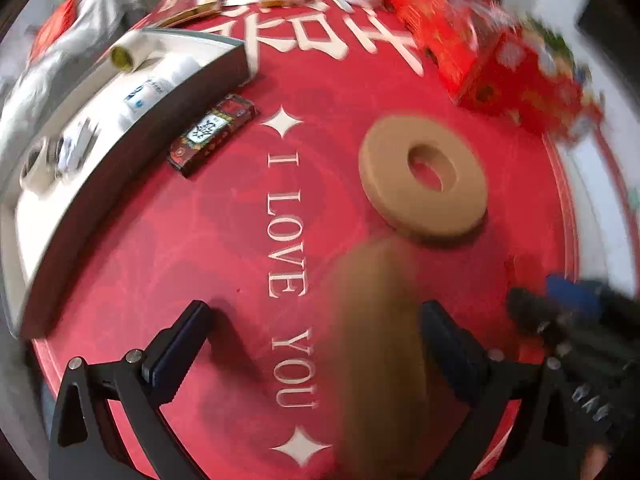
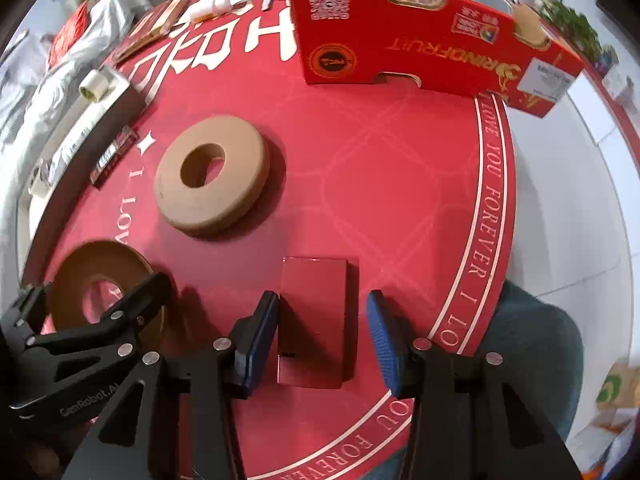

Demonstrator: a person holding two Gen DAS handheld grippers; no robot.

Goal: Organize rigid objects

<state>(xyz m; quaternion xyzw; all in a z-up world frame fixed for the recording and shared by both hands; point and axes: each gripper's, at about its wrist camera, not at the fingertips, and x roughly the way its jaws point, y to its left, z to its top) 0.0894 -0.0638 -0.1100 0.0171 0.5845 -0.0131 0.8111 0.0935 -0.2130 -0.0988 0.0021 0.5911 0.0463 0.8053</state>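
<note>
The darker brown ring [image 2: 100,280] sits near the mat's near-left edge, w/ the left gripper [image 2: 96,300] on it. From the right wrist view one black finger lies across the ring's top and the other shows at its far-left rim, so the jaws look to straddle the ring's body. In the left wrist view the ring [image 1: 380,344] is a heavy blur standing close against the right-hand pad, w/ the other pad well apart from it; the left gripper [image 1: 316,344] looks wide open there. So whether it actually clamps the ring can't be told; the blur suggests motion, prob. a pick or a release.

The lighter tan ring [image 2: 212,176] lies flat further in on the red mat [image 2: 400,160], apart from the dark one. Likely the 2 rings are meant to go together, stacked or side by side, which would explain the left tool working that one.

The right gripper [image 2: 320,336] is spread wide, blue pads either side of a flat red box [image 2: 312,320] lying on the mat. Neither pad seems to touch it; looks like a lined-up grasp across the short side, not yet closed.

Further out: a grey tray [image 1: 132,152] at the left holds small white items and a roll, prob. the sorting spot. A small dark patterned box [image 1: 212,136] lies just beside its wall. A big red fruit carton [image 2: 432,48] stands at the far edge.
</note>
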